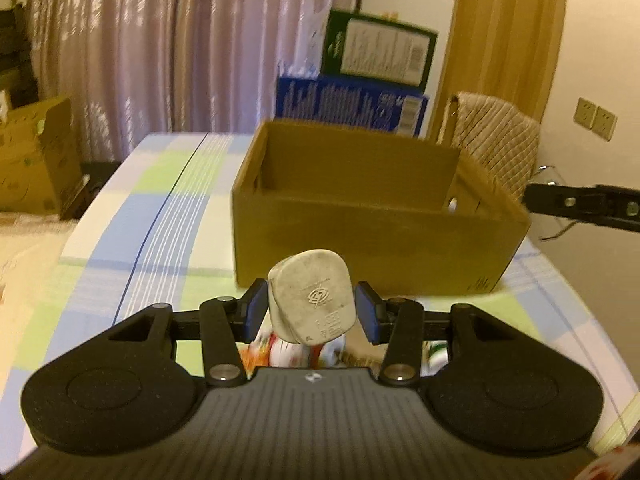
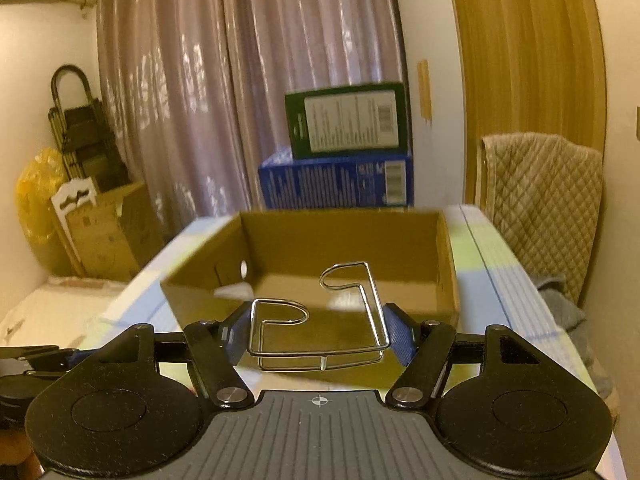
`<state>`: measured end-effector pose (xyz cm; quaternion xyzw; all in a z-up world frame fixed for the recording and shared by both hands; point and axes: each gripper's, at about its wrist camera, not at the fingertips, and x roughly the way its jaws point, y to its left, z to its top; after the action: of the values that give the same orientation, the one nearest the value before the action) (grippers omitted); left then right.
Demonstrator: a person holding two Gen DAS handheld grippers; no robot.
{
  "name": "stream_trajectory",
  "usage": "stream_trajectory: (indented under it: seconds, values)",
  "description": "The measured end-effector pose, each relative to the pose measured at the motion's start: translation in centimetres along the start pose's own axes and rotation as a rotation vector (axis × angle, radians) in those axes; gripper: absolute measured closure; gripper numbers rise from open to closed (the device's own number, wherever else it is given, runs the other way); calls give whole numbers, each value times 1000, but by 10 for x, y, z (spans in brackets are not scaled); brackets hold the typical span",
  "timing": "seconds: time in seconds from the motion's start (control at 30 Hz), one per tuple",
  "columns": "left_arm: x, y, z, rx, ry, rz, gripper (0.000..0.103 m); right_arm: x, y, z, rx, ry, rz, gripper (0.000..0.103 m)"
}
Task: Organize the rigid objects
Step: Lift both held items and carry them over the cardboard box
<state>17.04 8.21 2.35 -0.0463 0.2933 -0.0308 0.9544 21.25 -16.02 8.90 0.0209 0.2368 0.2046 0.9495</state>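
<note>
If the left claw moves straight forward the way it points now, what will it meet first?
Most likely the near wall of the open cardboard box, which stands directly ahead on the checked tablecloth. The left claw carries a white plug, which would probably touch the wall first; depth is unclear.

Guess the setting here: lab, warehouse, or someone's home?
Most likely a lived-in home room. Long curtains cover the window, a quilted throw drapes over a chair, and product boxes are stacked by the wall. The cardboard box sits on a checked tablecloth, not a workbench.
</note>
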Motion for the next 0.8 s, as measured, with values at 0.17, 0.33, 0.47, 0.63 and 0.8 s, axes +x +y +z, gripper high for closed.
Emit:
stream_trajectory:
  seconds: [0.17,0.33,0.47,0.63,0.8]
  values:
    - [13,-2,37,31,-51,-26,61,18,-2,27,7,-65,-41,38]
    - [41,-2,67,35,-78,-51,61,53,-16,40,86,-59,-87,38]
    - [70,-2,82,26,-69,-79,61,77,-26,40,95,-39,-129,38]
    - [103,-5,91,25,-44,-118,61,103,-44,31,128,13,-168,38]
    - [127,-7,94,16,-10,-145,61,117,-54,22,150,63,-176,38]
